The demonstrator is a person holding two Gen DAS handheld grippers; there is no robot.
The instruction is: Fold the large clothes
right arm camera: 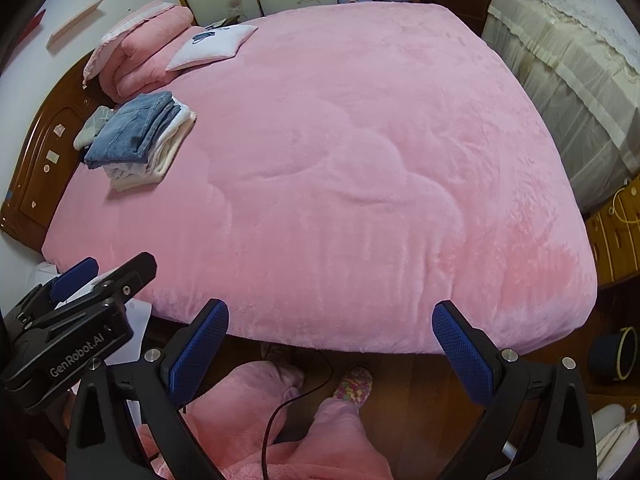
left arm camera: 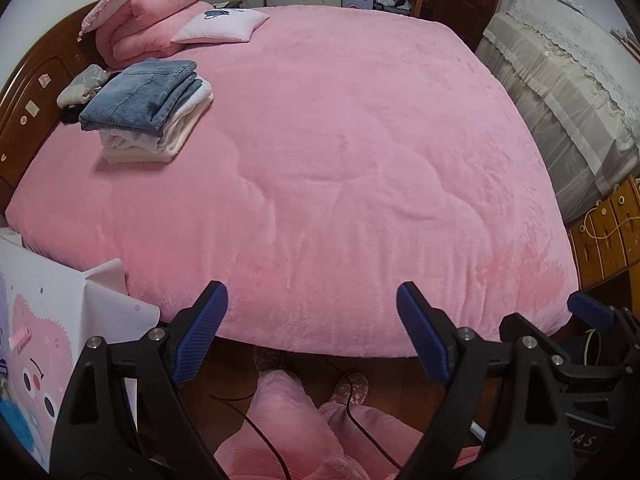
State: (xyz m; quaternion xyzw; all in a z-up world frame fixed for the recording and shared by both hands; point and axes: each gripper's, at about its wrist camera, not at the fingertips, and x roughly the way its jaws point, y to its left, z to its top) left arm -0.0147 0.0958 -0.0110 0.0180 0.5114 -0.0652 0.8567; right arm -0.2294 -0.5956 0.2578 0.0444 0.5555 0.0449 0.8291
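Observation:
A stack of folded clothes, blue jeans [left arm camera: 140,96] on top of white garments [left arm camera: 168,140], lies near the bed's left side by the headboard; it also shows in the right wrist view [right arm camera: 132,132]. My left gripper [left arm camera: 312,328] is open and empty, held over the bed's near edge. My right gripper [right arm camera: 332,344] is open and empty beside it. The right gripper's fingertip [left arm camera: 588,312] shows at the right of the left wrist view, and the left gripper's body [right arm camera: 72,320] shows at the left of the right wrist view.
A pink fleece cover [left arm camera: 340,152] spreads over the whole bed. A folded pink quilt [left arm camera: 148,20] and a small white cushion [left arm camera: 220,26] sit at the head. A wooden headboard [left arm camera: 32,92] is left, a covered cabinet [left arm camera: 560,92] right, a white box [left arm camera: 60,320] near left. Cables cross the floor by the person's feet.

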